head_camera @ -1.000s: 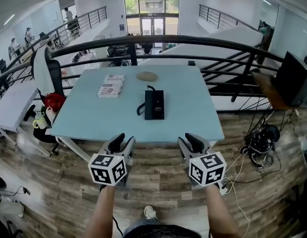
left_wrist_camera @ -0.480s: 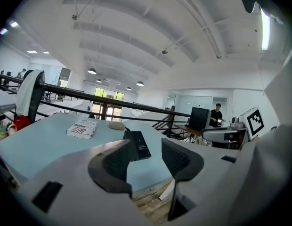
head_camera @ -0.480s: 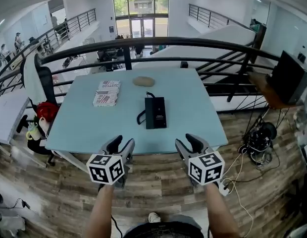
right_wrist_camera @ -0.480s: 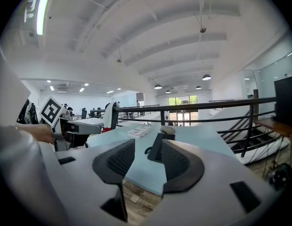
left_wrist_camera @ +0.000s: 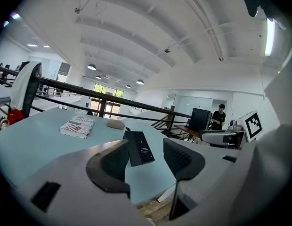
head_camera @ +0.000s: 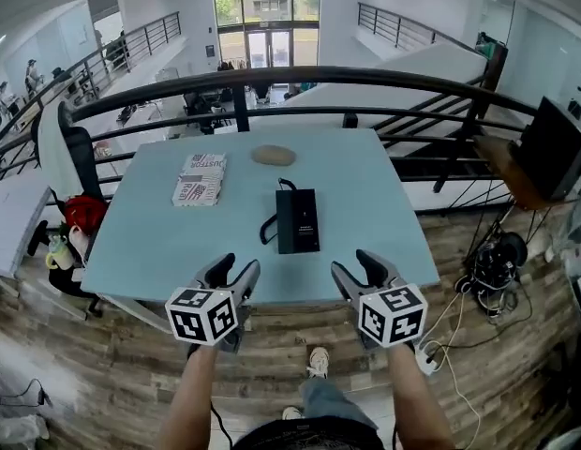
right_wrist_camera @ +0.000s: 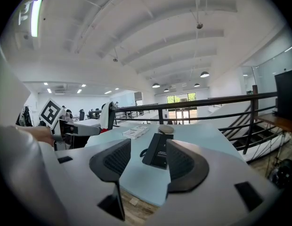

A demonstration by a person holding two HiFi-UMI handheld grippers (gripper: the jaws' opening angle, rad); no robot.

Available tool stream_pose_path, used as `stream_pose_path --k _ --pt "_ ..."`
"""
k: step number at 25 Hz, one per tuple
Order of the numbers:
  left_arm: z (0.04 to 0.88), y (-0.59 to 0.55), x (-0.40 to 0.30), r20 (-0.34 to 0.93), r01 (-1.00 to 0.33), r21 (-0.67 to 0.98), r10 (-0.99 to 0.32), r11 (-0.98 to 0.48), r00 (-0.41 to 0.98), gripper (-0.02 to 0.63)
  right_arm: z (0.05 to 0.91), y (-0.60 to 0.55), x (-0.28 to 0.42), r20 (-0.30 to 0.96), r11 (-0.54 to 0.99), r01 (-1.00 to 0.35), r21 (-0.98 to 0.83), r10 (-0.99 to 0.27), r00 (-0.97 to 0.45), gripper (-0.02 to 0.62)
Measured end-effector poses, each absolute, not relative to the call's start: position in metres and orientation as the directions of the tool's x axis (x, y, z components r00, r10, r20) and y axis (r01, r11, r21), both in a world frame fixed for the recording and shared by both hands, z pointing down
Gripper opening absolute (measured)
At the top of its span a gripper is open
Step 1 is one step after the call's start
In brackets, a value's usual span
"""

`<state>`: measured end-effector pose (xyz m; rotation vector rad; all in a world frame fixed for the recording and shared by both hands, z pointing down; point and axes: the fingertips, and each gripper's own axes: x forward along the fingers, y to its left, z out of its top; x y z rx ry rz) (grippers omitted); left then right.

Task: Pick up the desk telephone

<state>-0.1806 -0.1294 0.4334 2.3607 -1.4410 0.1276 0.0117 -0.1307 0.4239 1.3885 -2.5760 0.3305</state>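
The black desk telephone (head_camera: 298, 220) lies flat in the middle of the light blue table (head_camera: 159, 242), its coiled cord at its left side. It also shows past the jaws as the telephone (left_wrist_camera: 139, 148) and the telephone (right_wrist_camera: 157, 151). My left gripper (head_camera: 233, 272) hovers over the table's near edge, left of the telephone, its jaws opening with nothing between them. My right gripper (head_camera: 358, 270) hangs level with it on the right, jaws likewise opening and empty. Both stand short of the telephone.
A red-and-white printed box (head_camera: 200, 179) and a flat tan stone-like object (head_camera: 273, 156) lie on the far half of the table. A black railing (head_camera: 309, 75) runs behind it. An office chair (head_camera: 80, 167) stands at the left, cables (head_camera: 492, 262) on the floor at the right.
Both grippers have moved forward to the table's near edge. Their jaws stand wider apart than before. The telephone has not moved on the table.
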Motion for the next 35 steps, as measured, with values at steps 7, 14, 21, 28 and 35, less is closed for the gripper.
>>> stream_pose_path --k 7,14,21,28,35 --pt "0.454 -0.197 -0.169 0.298 -0.867 0.287 -0.822 -0.407 0.485 0.213 0.446 -0.198 0.016 0.304 0.549 -0.825 -0.133 -0.77 -0.561 0.225" --pt "0.48 -0.26 -0.154 0.35 -0.853 0.346 -0.79 -0.391 0.504 0.213 0.465 -0.262 0.016 0.35 0.581 -0.796 -0.173 -0.719 -0.601 0.233" --pt "0.518 -0.317 -0.146 0.414 -0.835 0.426 -0.746 -0.348 0.522 0.213 0.5 -0.32 0.009 0.41 0.608 -0.752 -0.254 -0.637 -0.653 0.244" --pt "0.553 -0.353 -0.133 0.47 -0.788 0.509 -0.654 -0.347 0.592 0.242 0.539 -0.357 0.0 0.45 0.599 -0.698 -0.392 -0.538 -0.713 0.256" --pt "0.578 -0.371 -0.125 0.49 -0.745 0.577 -0.587 -0.335 0.644 0.268 0.576 -0.37 -0.015 0.47 0.574 -0.629 -0.525 -0.421 -0.776 0.267"
